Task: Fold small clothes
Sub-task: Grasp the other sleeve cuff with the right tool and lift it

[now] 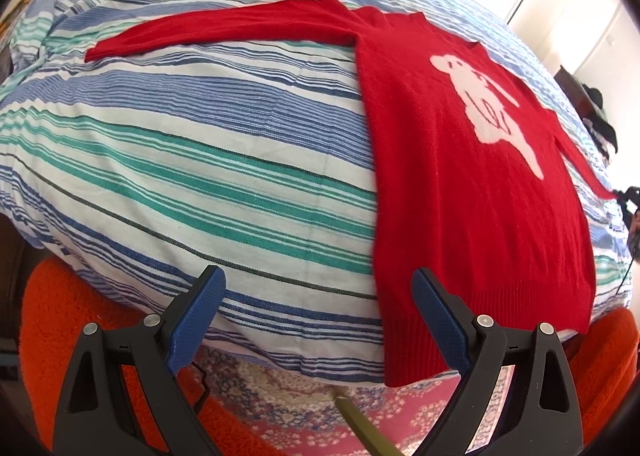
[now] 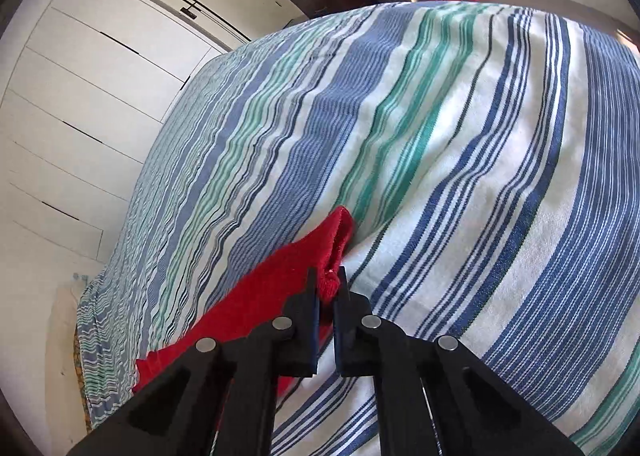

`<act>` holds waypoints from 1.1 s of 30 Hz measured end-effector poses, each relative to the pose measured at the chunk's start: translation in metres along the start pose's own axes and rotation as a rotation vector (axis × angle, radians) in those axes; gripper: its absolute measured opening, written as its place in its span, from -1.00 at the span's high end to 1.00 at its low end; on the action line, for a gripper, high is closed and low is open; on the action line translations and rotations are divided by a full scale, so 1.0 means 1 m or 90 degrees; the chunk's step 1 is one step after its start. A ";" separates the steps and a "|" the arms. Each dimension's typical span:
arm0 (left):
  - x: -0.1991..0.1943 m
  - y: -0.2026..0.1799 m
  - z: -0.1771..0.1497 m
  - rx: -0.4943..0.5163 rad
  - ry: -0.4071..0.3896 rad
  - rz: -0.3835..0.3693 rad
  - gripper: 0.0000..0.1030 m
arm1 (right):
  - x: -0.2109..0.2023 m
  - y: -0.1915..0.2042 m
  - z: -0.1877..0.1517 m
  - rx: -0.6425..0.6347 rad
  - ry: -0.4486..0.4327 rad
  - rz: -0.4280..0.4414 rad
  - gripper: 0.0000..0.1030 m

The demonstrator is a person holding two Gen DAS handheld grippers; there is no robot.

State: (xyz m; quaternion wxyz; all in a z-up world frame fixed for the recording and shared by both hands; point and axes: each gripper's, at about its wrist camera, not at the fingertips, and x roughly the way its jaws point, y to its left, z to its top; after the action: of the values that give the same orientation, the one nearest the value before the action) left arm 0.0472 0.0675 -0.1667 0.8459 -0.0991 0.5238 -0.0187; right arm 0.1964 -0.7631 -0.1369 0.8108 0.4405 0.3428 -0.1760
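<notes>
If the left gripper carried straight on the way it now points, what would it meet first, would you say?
Most likely the striped bedcover, just left of the red sweater. The open left gripper hangs off the bed's near edge with nothing between; depth is hard to judge.

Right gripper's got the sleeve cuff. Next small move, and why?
Probably lift the right gripper a little and carry the cuff across onto the sweater body. It is shut on the cuff, the sweater lies flat, face up on the striped bedspread with both sleeves spread out, and the left gripper hangs open over the hem, holding nothing.
</notes>
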 end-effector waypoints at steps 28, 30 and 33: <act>-0.009 0.050 0.002 -0.143 -0.023 -0.064 -0.84 | 0.025 0.395 -0.276 -0.475 0.325 0.399 -0.21; -0.007 0.051 0.003 -0.145 -0.020 -0.064 -0.84 | 0.032 0.376 -0.252 -0.437 0.320 0.381 -0.21; -0.003 0.051 0.005 -0.147 -0.012 -0.061 -0.84 | 0.047 0.341 -0.224 -0.388 0.330 0.329 -0.19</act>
State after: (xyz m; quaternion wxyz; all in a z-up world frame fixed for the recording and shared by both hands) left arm 0.0463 0.1185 -0.1719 0.8319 -0.2212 0.5089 0.0026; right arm 0.3405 -0.3877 -0.0522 0.8079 0.2829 0.4490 0.2560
